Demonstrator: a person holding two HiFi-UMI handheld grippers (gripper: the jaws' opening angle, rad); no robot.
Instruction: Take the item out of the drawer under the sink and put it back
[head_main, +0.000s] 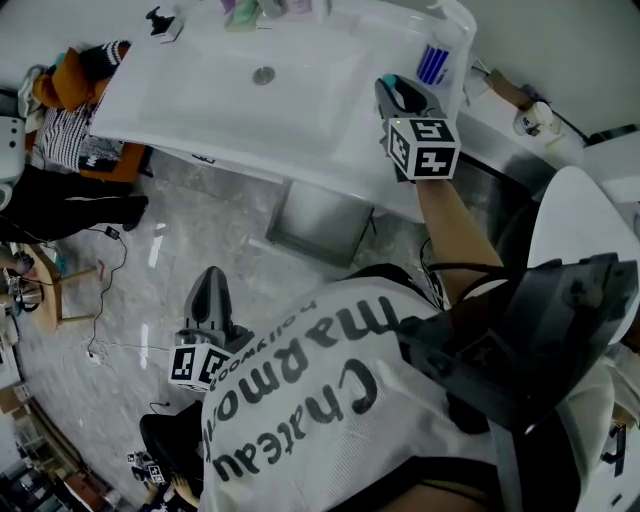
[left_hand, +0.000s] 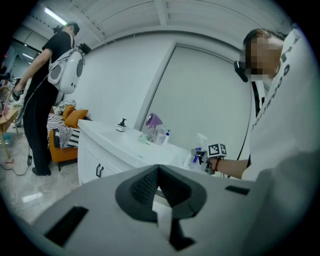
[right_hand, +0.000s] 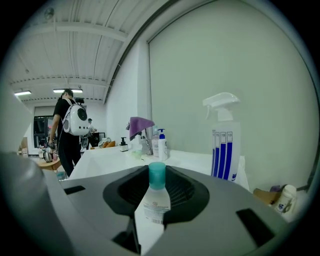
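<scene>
My right gripper (head_main: 396, 95) is raised over the right end of the white sink top (head_main: 200, 90). It is shut on a small white bottle with a teal cap (right_hand: 155, 200), which stands upright between the jaws; the same bottle (head_main: 410, 99) shows only partly in the head view. My left gripper (head_main: 210, 285) hangs low over the floor, left of my body, its jaws shut with nothing in them (left_hand: 159, 172). Under the sink a grey drawer (head_main: 320, 222) stands pulled out. What is inside it is hidden.
A spray bottle with blue stripes (right_hand: 224, 142) stands on the counter's right end, and a faucet draped with a purple cloth (right_hand: 140, 127) and soap dispensers (right_hand: 161, 144) stand further back. A person with a white backpack (left_hand: 50, 95) stands beyond the cabinet (left_hand: 95, 165). An orange chair (head_main: 70, 85) stands to the left.
</scene>
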